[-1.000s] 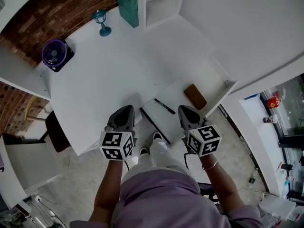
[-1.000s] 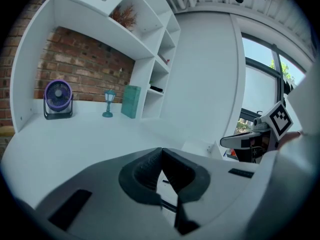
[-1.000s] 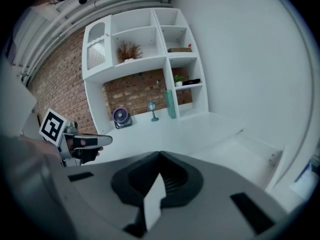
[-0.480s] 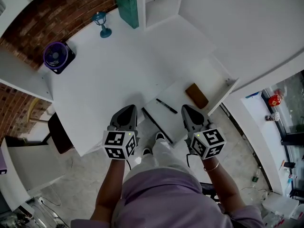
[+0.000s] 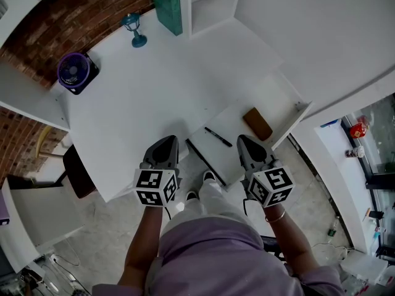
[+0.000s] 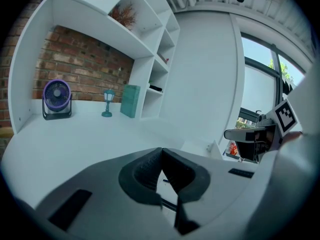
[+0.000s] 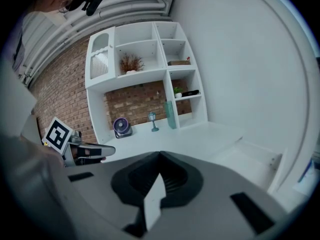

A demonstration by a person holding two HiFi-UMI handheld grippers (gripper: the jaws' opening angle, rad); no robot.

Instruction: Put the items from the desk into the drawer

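Two things, a black pen (image 5: pixel 218 137) and a brown case (image 5: pixel 257 124), lie in the open drawer (image 5: pixel 276 98), while the fan (image 5: pixel 75 73), lamp (image 5: pixel 133 29) and green book (image 5: pixel 166 0) stand on the bench (image 5: pixel 142 97) well beyond it. Both the left claw (image 5: pixel 164 140) and the right claw (image 5: pixel 244 140) hover just before the drawer, pinched shut on nothing. Reaching like that, they would likely knock the top-heavy lamp over.

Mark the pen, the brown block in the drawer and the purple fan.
pen (image 5: pixel 218 137), head view, middle of its barrel.
brown block (image 5: pixel 257 124), head view, centre of its top face.
purple fan (image 5: pixel 73 70), head view, centre of its round grille.
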